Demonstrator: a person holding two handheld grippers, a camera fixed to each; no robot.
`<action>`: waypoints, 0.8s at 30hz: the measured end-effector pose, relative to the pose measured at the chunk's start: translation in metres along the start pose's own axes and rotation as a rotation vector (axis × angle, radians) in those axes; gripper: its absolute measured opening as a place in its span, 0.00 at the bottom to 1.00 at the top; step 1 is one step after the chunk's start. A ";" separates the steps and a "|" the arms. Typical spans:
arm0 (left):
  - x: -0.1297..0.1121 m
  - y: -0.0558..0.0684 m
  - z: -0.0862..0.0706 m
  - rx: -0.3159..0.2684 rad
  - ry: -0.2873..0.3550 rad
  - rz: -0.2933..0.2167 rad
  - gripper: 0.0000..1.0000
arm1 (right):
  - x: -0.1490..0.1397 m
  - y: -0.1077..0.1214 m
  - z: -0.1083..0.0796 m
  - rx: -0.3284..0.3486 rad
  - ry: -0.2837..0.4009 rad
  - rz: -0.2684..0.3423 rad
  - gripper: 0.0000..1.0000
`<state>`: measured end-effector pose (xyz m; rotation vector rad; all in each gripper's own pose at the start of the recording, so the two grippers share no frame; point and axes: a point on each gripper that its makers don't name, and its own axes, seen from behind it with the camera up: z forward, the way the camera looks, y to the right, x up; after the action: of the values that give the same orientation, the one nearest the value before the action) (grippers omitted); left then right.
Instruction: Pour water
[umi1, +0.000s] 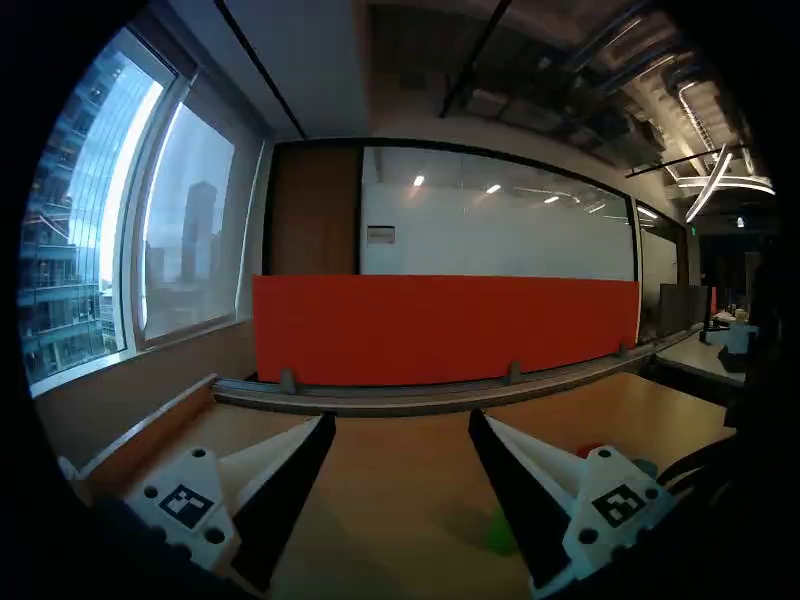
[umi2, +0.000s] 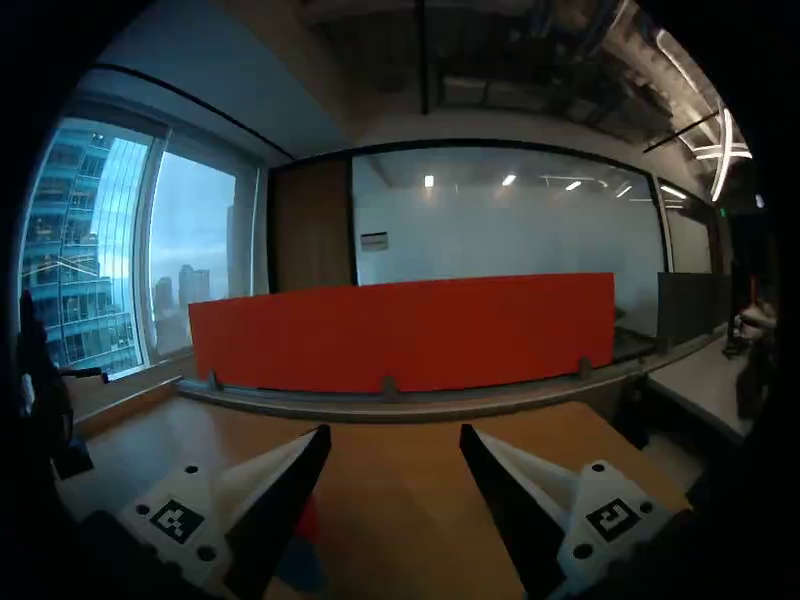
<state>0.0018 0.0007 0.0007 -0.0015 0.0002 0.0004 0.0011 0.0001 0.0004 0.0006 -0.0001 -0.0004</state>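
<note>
left gripper (umi1: 400, 418) and right gripper (umi2: 393, 431) both gape wide, empty, over the wooden desk (umi1: 400, 500). what holds water i cannot tell; a green blur (umi1: 497, 530) lies low-right of the left one, a red-blue shape (umi2: 308, 530) low-left of the right.

The surface (umi1: 400, 490), lower centre, is smooth pale wood with a soft sheen; the red divider (umi1: 440, 330) across the middle looks matt; the glass wall (umi1: 500, 220) above is glossy; left tongs (umi1: 400, 420) and right tongs (umi2: 395, 432) are matt white plastic.
</note>
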 end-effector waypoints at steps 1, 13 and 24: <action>0.005 0.002 0.002 -0.004 0.001 0.001 0.99 | 0.003 0.000 0.001 0.002 0.000 -0.001 1.00; 0.026 0.042 0.017 -0.157 -0.032 -0.024 0.99 | 0.019 -0.021 0.003 0.127 -0.007 -0.005 1.00; 0.030 0.070 0.022 -0.290 -0.032 -0.018 0.99 | 0.019 -0.052 0.001 0.292 -0.036 -0.071 1.00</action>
<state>0.0322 0.0703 0.0221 -0.2913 -0.0318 -0.0179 0.0200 -0.0515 0.0019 0.2925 -0.0361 -0.0718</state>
